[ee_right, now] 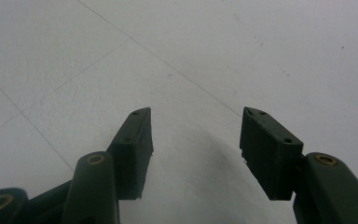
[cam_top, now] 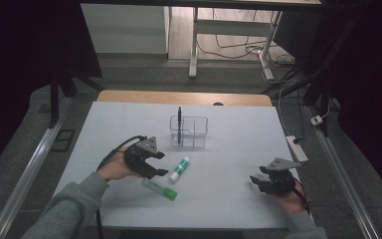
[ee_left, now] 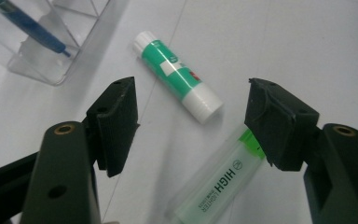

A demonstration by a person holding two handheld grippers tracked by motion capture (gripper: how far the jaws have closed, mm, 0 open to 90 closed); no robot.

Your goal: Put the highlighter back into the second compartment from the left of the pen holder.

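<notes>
My left tongs [cam_top: 155, 164] hang spread above the white surface [cam_top: 229, 149], gripping nothing; my right tongs [cam_top: 258, 183] are spread too, low over bare surface well off to the right. Just under the left tongs lies a pale green translucent plastic highlighter [ee_left: 219, 186], flat, one jaw hovering over its bright green end. Just beyond it lies a green-and-white glue stick [ee_left: 177, 77], near the highlighter but apart. Farther back stands a clear plastic organizer box [cam_top: 189, 132] with a blue pen [cam_top: 179, 124] upright in its left compartment.
</notes>
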